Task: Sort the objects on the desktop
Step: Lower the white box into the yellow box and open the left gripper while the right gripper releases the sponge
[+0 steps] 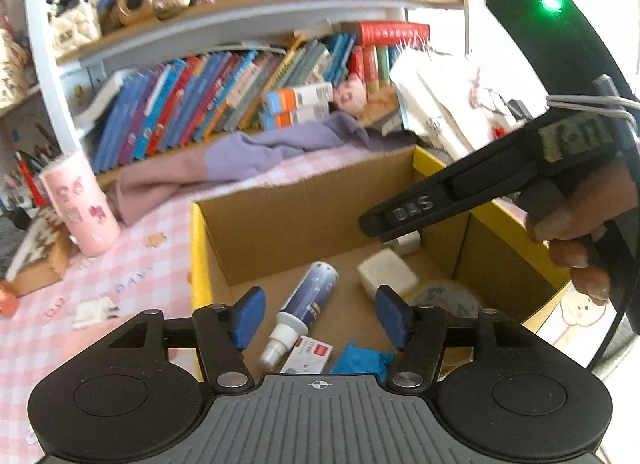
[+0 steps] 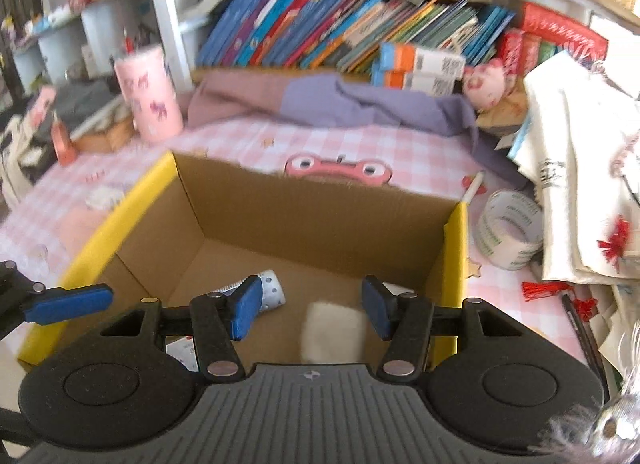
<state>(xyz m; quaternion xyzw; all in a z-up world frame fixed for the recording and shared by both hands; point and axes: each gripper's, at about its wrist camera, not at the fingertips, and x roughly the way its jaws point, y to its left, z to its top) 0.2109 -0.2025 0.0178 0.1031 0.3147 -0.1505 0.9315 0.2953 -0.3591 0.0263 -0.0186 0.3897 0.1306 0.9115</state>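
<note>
A cardboard box with yellow outer walls stands open on the pink checked cloth. On its floor lie a blue spray bottle, a white block, a small white cube, a red-and-white card pack and a blue crumpled piece. My left gripper hangs open over the box, nothing between its blue pads. My right gripper is open too. The white block shows blurred below it, untouched. The right gripper's black fingers reach into the box from the right, held by a hand.
A pink cup stands left of the box, a tape roll and a white pen to its right. Purple cloth and rows of books lie behind. White bags pile up on the right.
</note>
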